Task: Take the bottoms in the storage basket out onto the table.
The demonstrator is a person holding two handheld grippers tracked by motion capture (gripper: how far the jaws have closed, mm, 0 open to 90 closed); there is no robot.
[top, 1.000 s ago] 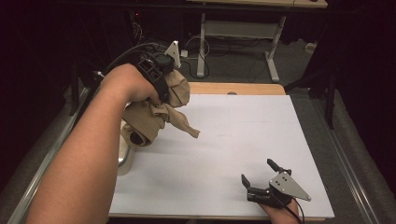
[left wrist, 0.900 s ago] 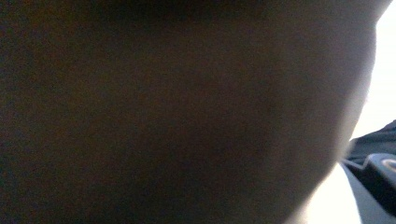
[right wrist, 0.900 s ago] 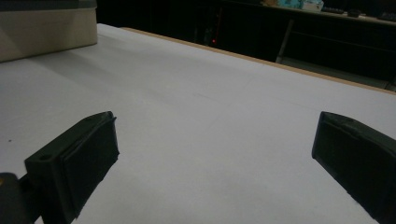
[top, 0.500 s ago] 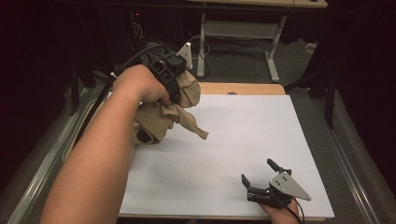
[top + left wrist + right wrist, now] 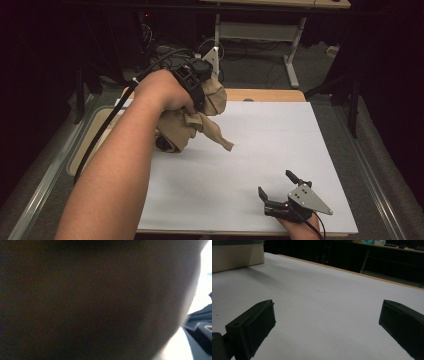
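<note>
My left gripper [image 5: 199,85] is raised over the far left part of the white table [image 5: 270,135], shut on a bundle of tan cloth [image 5: 202,125]. The cloth hangs below the hand, one end trailing down to the right, and something dark and round [image 5: 163,144] shows at the bundle's underside. Seen from the left gripper, the cloth [image 5: 95,300] is a dark brown blur pressed against the lens. My right gripper [image 5: 276,194] rests at the near right edge, open. Its two black jaws stand wide apart over bare tabletop in the right gripper view [image 5: 327,325].
A shallow beige bin [image 5: 92,132] sits by the table's left edge, partly under my left forearm; its wall [image 5: 237,257] also shows from the right gripper. Desk legs and cables stand on the dark floor beyond the far edge.
My left hand has carried the tan cloth to the right and a little farther from me, from over the bin onto the table. The right gripper has stayed put.
</note>
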